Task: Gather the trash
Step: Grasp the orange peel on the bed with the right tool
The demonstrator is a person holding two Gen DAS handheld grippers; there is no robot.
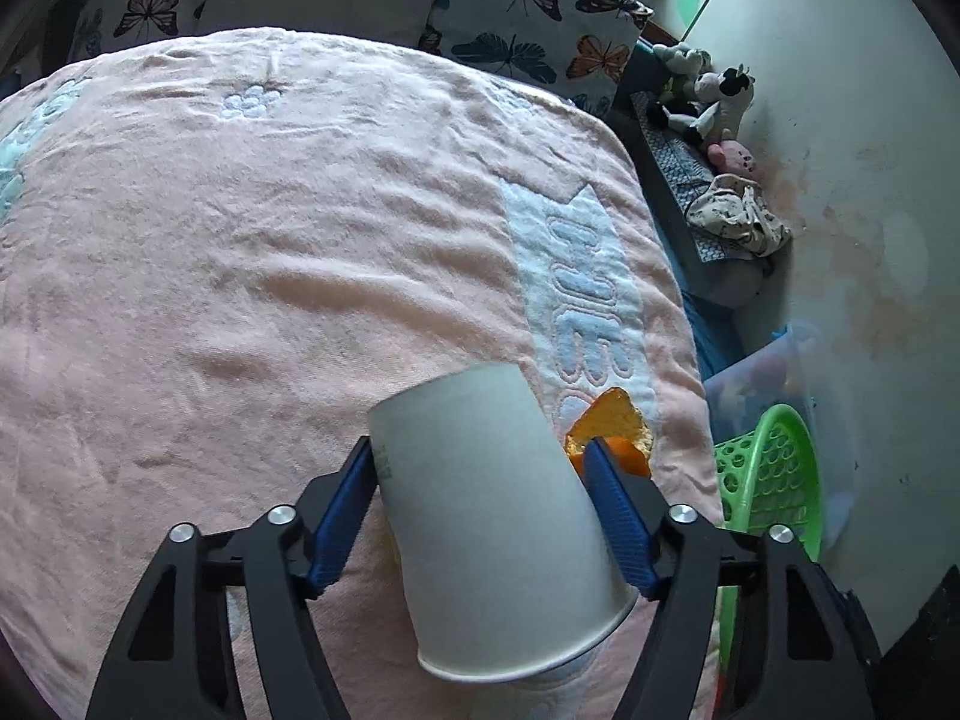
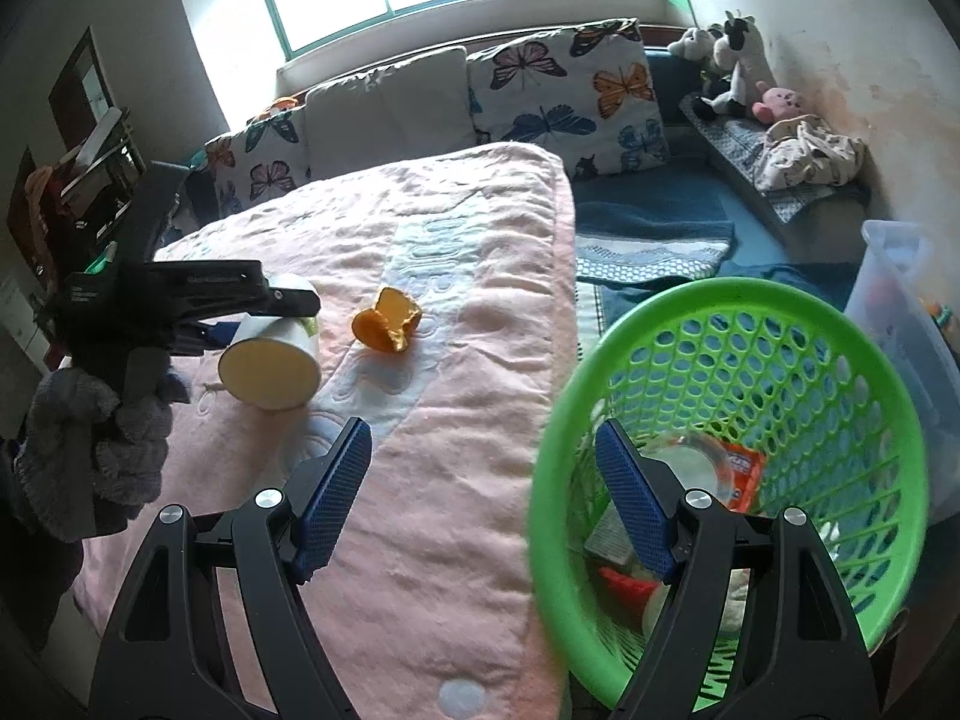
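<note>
A bed [image 2: 420, 420] under a pink blanket [image 1: 270, 240] carried the things, with butterfly pillows [image 2: 570, 96] along its head end. Off the bed's right edge a green basket [image 2: 750, 312] stood tilted, already holding a clear lid and some wrappers. On the blanket near that right edge a white paper cup [image 1: 492, 510] lay on its side, its open mouth turned toward the foot of the bed. The left gripper [image 1: 480, 450] had its blue fingers [image 1: 342, 516] set on either side of the cup and touching its wall, so they grasped the cup, which was not visibly dented. The right gripper [image 2: 480, 444] hung over the bed's right edge with its fingers [image 2: 330, 492] spread and nothing between them, one over the blanket and the other over the basket's rim. Just beside the cup, on its basket side, lay a piece of orange peel [image 2: 387, 321].
</note>
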